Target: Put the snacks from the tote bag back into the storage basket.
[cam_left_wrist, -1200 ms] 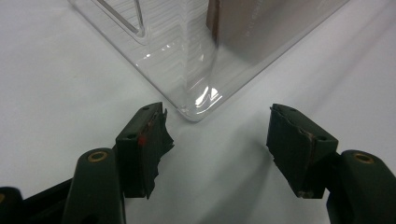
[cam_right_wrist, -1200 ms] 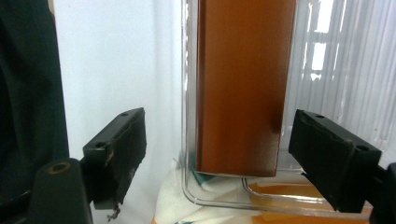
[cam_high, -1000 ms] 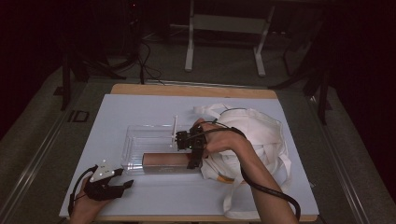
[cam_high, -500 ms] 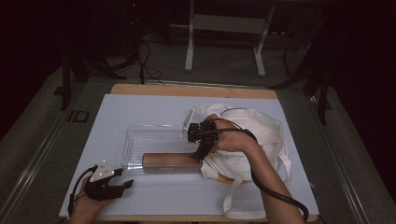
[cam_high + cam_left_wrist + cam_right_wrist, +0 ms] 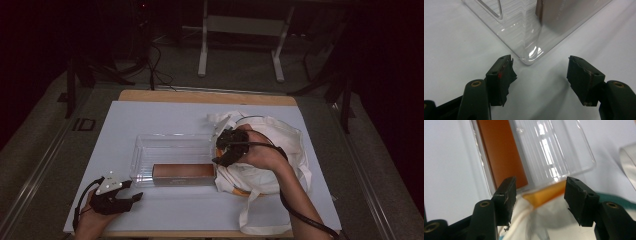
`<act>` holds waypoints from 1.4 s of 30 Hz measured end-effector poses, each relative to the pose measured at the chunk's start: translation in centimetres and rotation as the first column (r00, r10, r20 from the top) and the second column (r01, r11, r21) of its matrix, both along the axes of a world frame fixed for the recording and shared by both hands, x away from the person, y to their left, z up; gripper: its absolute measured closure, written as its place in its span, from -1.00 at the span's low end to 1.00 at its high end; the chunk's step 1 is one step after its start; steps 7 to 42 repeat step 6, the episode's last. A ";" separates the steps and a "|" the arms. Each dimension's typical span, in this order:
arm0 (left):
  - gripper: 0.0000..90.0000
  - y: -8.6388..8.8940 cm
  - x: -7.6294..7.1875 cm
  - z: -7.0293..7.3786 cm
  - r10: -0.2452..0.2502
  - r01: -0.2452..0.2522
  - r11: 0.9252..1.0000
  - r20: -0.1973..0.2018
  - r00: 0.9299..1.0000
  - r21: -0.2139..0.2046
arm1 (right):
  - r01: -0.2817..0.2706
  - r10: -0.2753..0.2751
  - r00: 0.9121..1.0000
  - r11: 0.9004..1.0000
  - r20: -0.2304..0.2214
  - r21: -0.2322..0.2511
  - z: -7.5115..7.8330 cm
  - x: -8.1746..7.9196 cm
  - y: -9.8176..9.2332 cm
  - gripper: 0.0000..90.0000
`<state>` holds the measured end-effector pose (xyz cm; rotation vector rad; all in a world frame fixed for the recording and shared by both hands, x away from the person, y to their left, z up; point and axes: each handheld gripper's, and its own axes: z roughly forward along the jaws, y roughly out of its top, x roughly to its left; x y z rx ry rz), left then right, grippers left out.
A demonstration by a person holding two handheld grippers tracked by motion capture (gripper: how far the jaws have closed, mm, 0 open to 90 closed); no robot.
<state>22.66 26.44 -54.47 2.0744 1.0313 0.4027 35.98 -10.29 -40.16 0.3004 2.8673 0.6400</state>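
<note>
Hovering over the white tote bag [image 5: 272, 155] beside the clear plastic bin [image 5: 172, 150], the right tool [image 5: 223, 152] has just been closing, nothing between its jaws. Brown box [image 5: 183, 171] lies in the bin's near side. Left tool [image 5: 131, 199] rests released on the counter [image 5: 150, 117]. Step: fetching the next item; next likely reaching into the bag.

white table top [image 5: 165, 120], wooden table edge [image 5: 200, 96], grey floor [image 5: 240, 65], metal stand legs [image 5: 202, 55] behind, cables [image 5: 157, 65] on floor
</note>
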 end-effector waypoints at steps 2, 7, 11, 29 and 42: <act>-0.18 0.0 0.0 0.0 0.000 0.000 1.000 0.001 1.000 0.001 | 0.030 -0.030 1.000 0.999 0.007 0.017 -0.1 -0.2 -1.0 -0.04; -0.18 0.0 0.0 0.0 0.001 -0.001 1.000 0.001 1.000 0.002 | 0.086 -0.087 0.996 0.995 0.028 0.047 -0.4 -0.6 -3.3 -0.02; -0.18 0.0 0.0 0.0 0.001 -0.001 1.000 0.001 1.000 0.002 | 0.086 -0.087 0.996 0.995 0.028 0.047 -0.4 -0.6 -3.3 -0.02; -0.18 0.0 0.0 0.0 0.001 -0.001 1.000 0.001 1.000 0.002 | 0.086 -0.087 0.996 0.995 0.028 0.047 -0.4 -0.6 -3.3 -0.02; -0.18 0.0 0.0 0.0 0.001 -0.001 1.000 0.001 1.000 0.002 | 0.086 -0.087 0.996 0.995 0.028 0.047 -0.4 -0.6 -3.3 -0.02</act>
